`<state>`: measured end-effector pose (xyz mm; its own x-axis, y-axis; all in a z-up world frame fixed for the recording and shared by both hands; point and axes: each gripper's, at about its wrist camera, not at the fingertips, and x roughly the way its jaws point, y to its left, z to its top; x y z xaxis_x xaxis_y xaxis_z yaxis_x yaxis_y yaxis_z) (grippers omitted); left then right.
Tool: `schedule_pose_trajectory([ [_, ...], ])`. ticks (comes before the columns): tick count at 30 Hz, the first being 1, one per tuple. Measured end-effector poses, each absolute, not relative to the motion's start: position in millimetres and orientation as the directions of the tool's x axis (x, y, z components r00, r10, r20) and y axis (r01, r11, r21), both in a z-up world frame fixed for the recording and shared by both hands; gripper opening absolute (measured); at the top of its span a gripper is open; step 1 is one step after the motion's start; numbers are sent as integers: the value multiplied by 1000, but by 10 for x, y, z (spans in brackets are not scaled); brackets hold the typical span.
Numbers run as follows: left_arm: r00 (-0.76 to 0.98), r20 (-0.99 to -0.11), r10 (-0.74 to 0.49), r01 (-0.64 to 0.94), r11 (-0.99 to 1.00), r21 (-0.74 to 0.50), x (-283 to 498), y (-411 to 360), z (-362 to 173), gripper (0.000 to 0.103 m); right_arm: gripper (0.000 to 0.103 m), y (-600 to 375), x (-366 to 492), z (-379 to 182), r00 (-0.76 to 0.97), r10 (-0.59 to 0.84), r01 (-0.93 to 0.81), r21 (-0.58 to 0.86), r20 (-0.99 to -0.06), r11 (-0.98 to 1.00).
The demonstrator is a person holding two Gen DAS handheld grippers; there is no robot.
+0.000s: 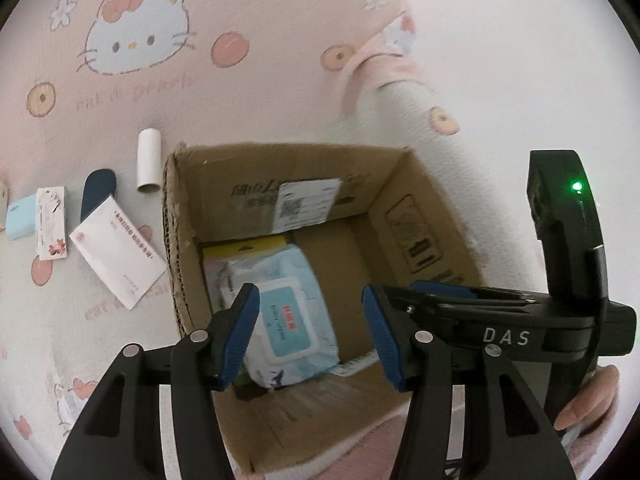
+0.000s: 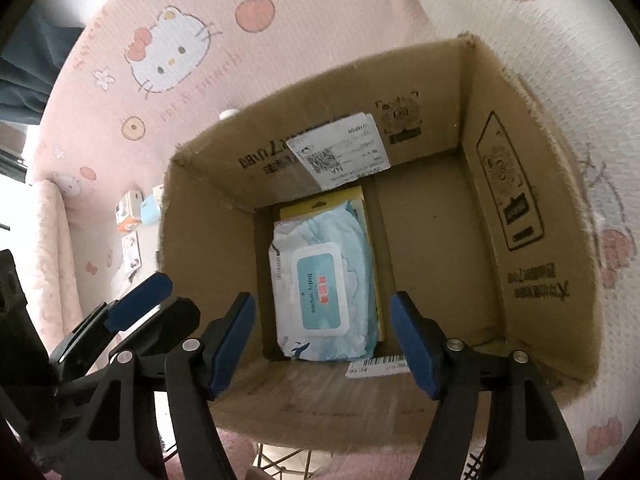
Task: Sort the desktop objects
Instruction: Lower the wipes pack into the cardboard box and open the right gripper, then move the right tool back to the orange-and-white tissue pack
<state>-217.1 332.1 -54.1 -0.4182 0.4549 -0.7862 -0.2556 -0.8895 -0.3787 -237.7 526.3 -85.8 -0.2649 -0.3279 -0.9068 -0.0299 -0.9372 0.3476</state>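
An open cardboard box [image 1: 416,220] [image 2: 480,208] stands on a pink Hello Kitty cloth. Inside lies a light blue baby wipes pack [image 1: 288,320] [image 2: 324,284] on top of a yellow flat package [image 1: 260,245] [image 2: 366,204]. My left gripper [image 1: 312,336] is open and empty above the box's near side. My right gripper [image 2: 324,344] is open and empty above the box, over the wipes; it also shows at the right of the left wrist view [image 1: 520,312]. The left gripper shows at the lower left of the right wrist view [image 2: 132,312].
Left of the box on the cloth lie a white cardboard tube [image 1: 149,160], a dark blue case [image 1: 98,192], a white envelope [image 1: 118,256], a floral card [image 1: 51,222] and a light blue box [image 1: 20,216]. An orange-and-white small box [image 2: 129,212] shows too.
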Motion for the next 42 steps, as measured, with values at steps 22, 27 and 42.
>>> schedule_pose_trajectory([
  [22,-537,-648,541,-299,-840,-453,-1585,2292,148,59,70,4330,-1638,306,-465,-189,50,188,-865,-981],
  [27,-544,-645,537,-279,-841,-464,-1540,1915,112,59,70,3998,-1586,298,-456,-184,57,178,-871,-982],
  [42,-604,-690,400,-137,-904,-404,-1473,161,-222,59,71,2308,-1735,0,-379,-292,207,227,-878,-952],
])
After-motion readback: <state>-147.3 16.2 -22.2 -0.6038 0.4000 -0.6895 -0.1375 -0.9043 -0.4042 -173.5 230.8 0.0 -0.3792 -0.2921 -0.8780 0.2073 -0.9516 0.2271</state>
